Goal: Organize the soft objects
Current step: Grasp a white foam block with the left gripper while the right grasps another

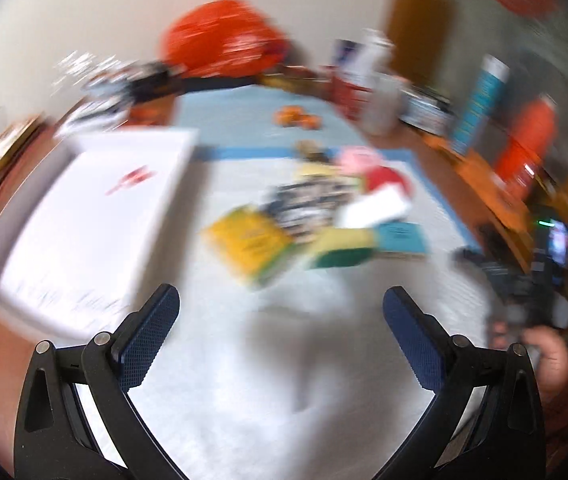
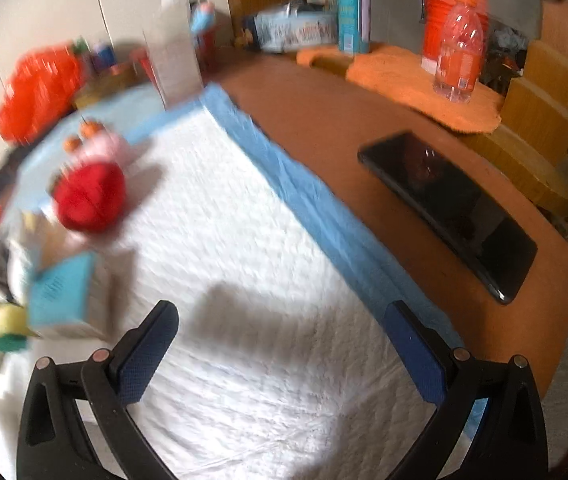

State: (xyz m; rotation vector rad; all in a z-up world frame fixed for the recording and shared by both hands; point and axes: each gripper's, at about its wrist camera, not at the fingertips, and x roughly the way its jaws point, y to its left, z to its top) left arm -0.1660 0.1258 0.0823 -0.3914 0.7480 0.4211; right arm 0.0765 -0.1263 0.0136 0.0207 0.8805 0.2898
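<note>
Both views are motion-blurred. A heap of small objects lies on a white quilted mat (image 1: pixel 244 360): a yellow packet (image 1: pixel 248 240), a yellow-green sponge (image 1: pixel 339 248), a teal box (image 1: pixel 401 238), a black-and-white cloth (image 1: pixel 307 204), a red plush (image 1: pixel 387 178) and a pink plush (image 1: pixel 357 158). My left gripper (image 1: pixel 280 316) is open and empty above the mat, short of the heap. My right gripper (image 2: pixel 282 332) is open and empty over the mat (image 2: pixel 264 280); the red plush (image 2: pixel 90 196), pink plush (image 2: pixel 110 146), teal box (image 2: pixel 62 290) and sponge (image 2: pixel 2 328) lie to its left.
A white box (image 1: pixel 96 216) stands left of the heap. A black phone (image 2: pixel 449 208) lies on the orange-brown table (image 2: pixel 323 112) right of the mat. An orange bottle (image 2: pixel 459 48), a teal carton (image 2: pixel 353 4), a red-orange bag (image 1: pixel 224 38) and clutter line the back.
</note>
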